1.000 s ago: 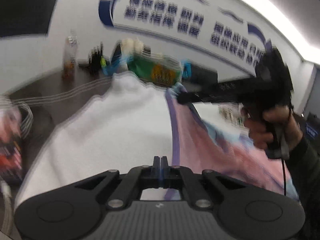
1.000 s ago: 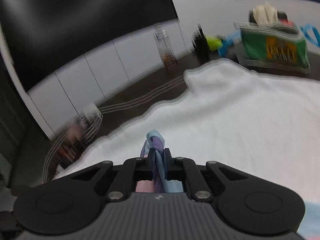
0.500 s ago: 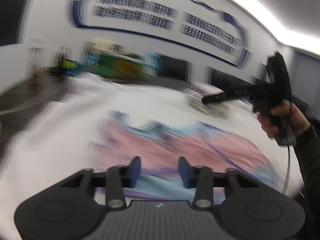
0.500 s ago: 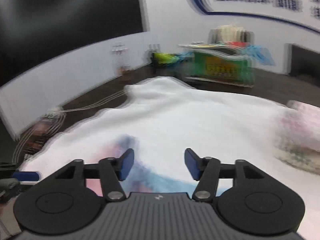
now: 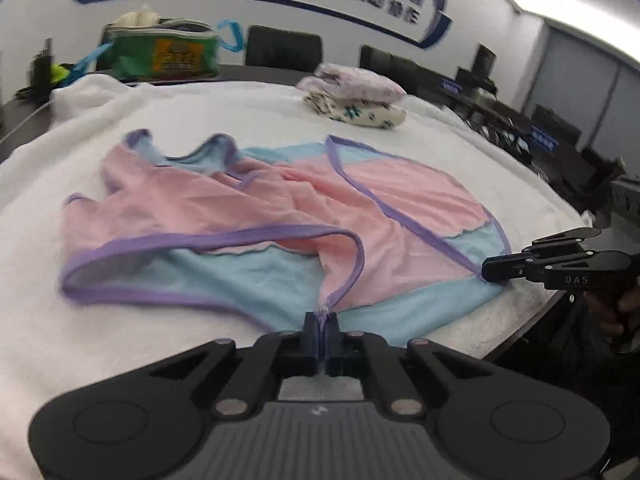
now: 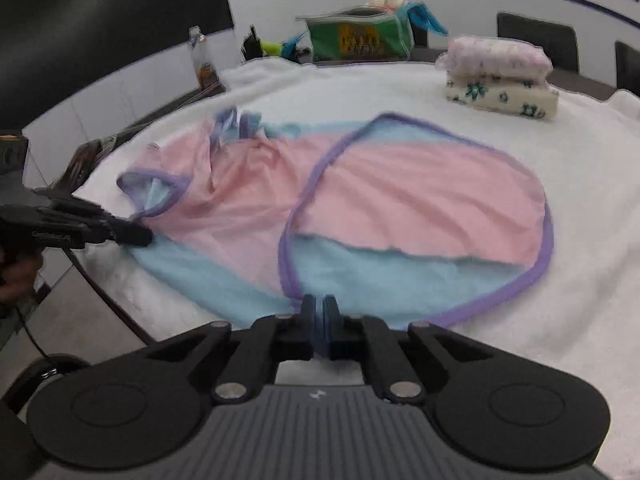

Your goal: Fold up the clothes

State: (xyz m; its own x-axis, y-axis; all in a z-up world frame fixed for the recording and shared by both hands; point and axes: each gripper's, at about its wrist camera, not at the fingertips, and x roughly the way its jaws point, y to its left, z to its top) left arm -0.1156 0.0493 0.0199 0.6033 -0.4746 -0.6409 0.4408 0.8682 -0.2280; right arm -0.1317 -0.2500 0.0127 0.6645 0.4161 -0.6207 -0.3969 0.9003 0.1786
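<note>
Now both grippers pinch the near hem of the pink-and-blue garment (image 5: 280,216): the left gripper (image 5: 321,326) closed on purple trim, the right gripper (image 6: 319,320) closed on blue edge, garment spread ahead on white towel (image 5: 420,128).

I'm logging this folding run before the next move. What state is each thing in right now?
left gripper: shut on the garment's purple-trimmed near edge.
right gripper: shut on the near hem.
pink and blue garment: spread out on the white towel, wrinkled, not yet folded.
white towel: laid flat over the table.
folded clothes: stacked at the far side, apart from the garment.
green bag: open at the top, contents showing.
</note>
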